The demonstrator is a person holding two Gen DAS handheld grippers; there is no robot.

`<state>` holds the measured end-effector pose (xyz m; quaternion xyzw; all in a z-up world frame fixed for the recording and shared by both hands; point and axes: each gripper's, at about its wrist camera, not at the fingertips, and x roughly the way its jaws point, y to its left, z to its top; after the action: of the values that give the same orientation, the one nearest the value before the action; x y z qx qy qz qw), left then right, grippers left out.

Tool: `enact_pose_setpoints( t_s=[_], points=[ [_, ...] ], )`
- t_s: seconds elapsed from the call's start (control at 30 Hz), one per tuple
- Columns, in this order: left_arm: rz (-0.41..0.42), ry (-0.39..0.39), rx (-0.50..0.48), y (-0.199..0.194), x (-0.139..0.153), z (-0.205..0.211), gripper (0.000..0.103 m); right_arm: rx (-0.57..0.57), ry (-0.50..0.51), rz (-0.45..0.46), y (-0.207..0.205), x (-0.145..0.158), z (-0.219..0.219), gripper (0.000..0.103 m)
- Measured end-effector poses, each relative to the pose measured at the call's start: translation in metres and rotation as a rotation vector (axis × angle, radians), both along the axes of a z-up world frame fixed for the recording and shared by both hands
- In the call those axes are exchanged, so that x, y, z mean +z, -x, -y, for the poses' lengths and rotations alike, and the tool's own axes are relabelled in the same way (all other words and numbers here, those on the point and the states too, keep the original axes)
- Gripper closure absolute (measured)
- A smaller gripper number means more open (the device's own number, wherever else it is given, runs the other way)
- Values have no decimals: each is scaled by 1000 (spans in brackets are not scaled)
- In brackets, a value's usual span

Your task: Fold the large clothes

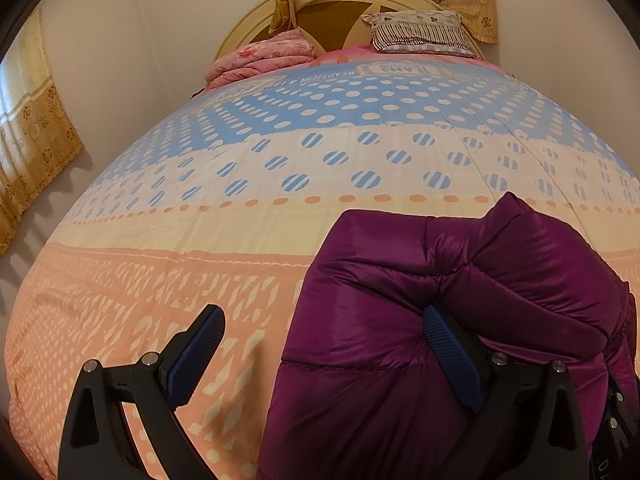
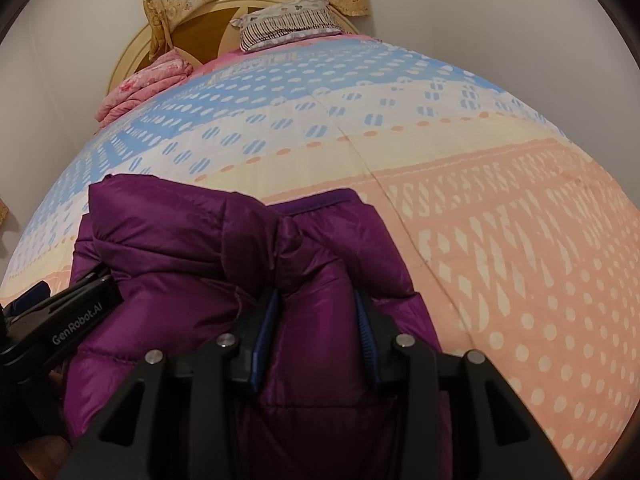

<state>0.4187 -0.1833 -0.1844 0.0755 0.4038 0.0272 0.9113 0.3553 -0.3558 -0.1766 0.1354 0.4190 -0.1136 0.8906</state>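
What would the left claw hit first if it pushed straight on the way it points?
Probably the purple jacket: the left claw stands open, its right-hand finger already against the puffy fabric. The other finger looks set to meet the bedspread. Depth is hard to judge.

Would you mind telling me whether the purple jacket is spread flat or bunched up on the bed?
Bunched up: the purple jacket sits in a puffy heap with folds doubled over, on the bedspread.
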Motion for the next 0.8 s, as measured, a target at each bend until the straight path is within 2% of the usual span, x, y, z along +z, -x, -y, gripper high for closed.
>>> enact_pose_setpoints(
  t_s=[0.1,0.2,0.23,0.27,0.3,0.33,0.37,0.43,0.53,0.63,0.8],
  points=[
    [-14,20,-8,-1,1,-2,3,1,-8,1,0,-1,1,62],
    [-73,94,-85,10,12,-19,3,18,-8,-14,0,2,1,62],
    [-69,121,-94,18,18,-25,3,30,-9,-16,3,7,1,61],
    [-53,157,-109,31,27,-35,3,30,-27,0,9,12,4,54],
    [-34,184,-130,43,34,-44,3,18,-69,44,22,23,10,40],
    [1,221,-160,61,42,-58,3,4,-89,85,34,31,14,34],
    [9,238,-166,70,43,-66,3,-25,-69,131,51,42,17,26],
    [-2,271,-162,85,38,-81,3,-39,-41,143,66,46,20,26],
    [-53,278,-175,93,16,-86,3,-29,-82,102,78,31,24,26],
    [-36,303,-169,98,10,-83,3,13,-111,70,80,12,16,27],
    [5,226,-222,102,8,-67,3,36,-161,64,76,-5,16,30]
  ],
)
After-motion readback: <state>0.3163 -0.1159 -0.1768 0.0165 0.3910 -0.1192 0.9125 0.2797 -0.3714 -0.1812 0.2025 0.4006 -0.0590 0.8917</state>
